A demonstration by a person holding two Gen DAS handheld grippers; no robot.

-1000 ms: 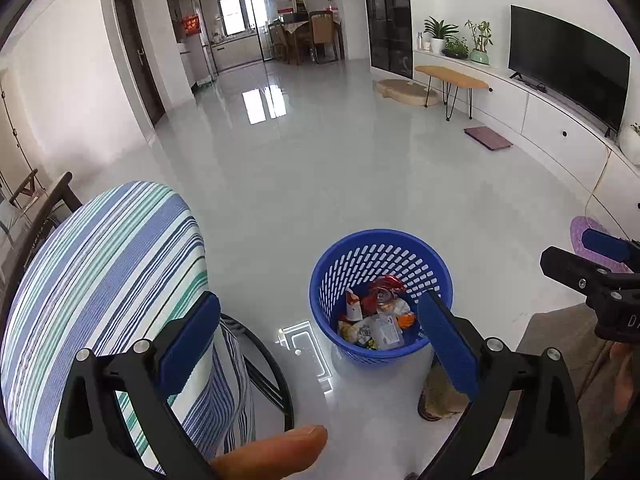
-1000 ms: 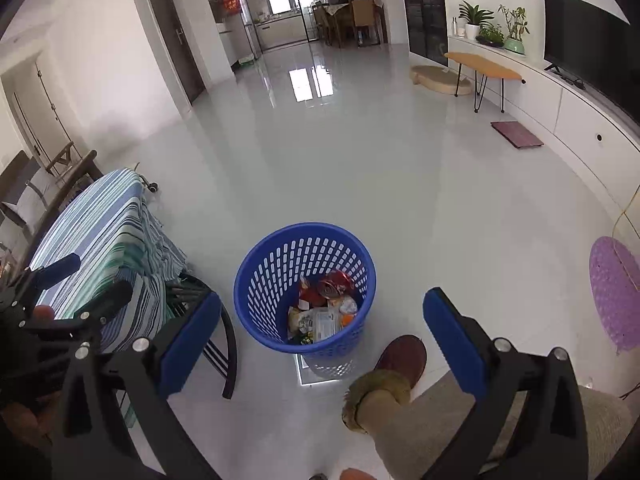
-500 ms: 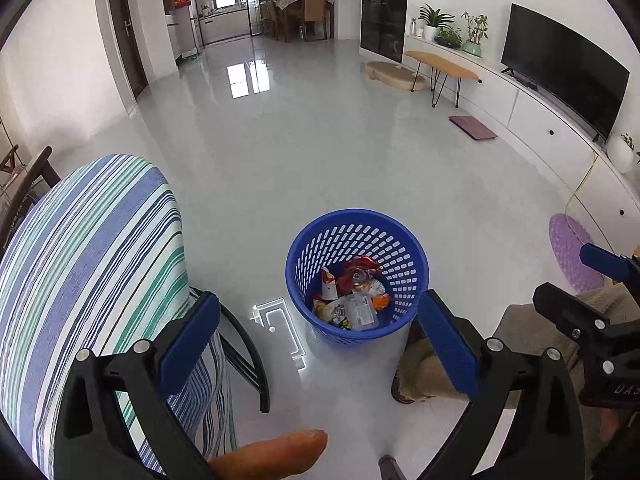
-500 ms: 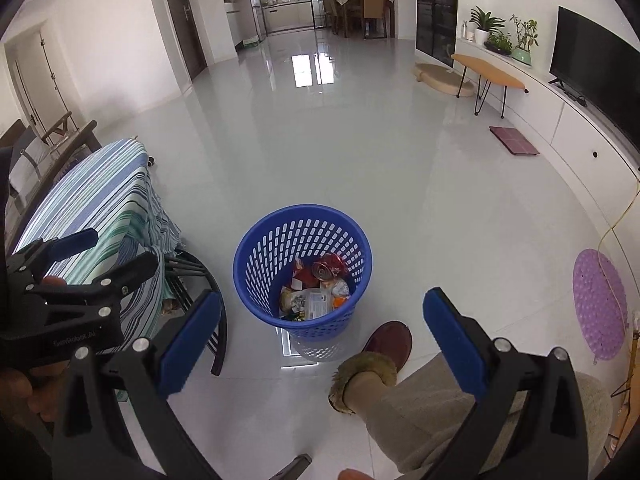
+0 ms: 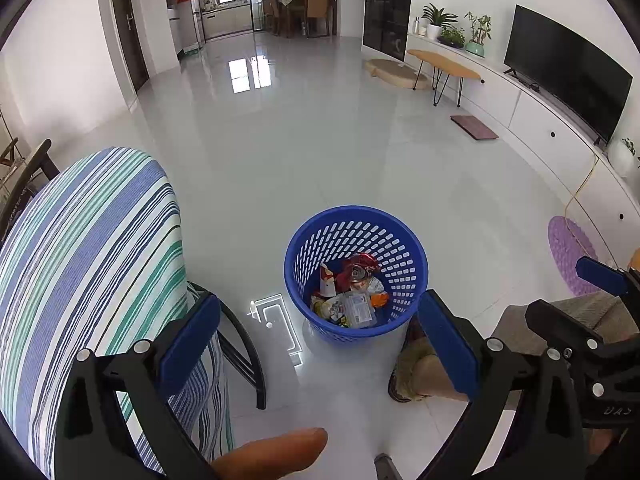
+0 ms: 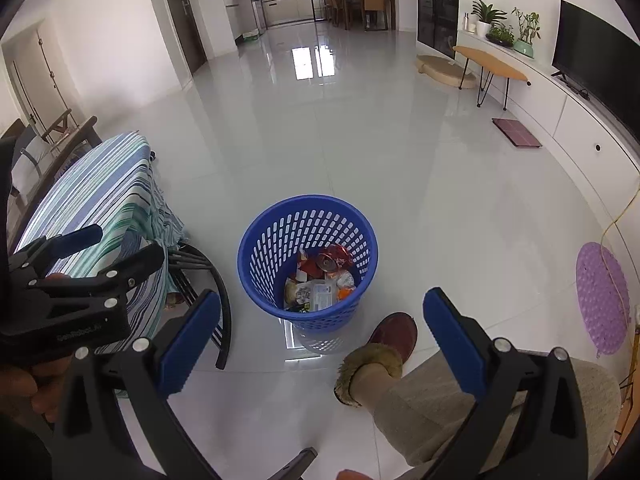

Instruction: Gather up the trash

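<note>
Crumpled wrappers point(image 5: 348, 300) inside round perforated blue plastic basket point(image 5: 416, 268) on glossy floor point(image 5: 300, 140)

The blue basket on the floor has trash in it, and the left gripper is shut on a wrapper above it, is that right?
Not quite. The blue basket on the floor does hold trash, but the left gripper is open and holds nothing, as the left wrist view shows.
</note>
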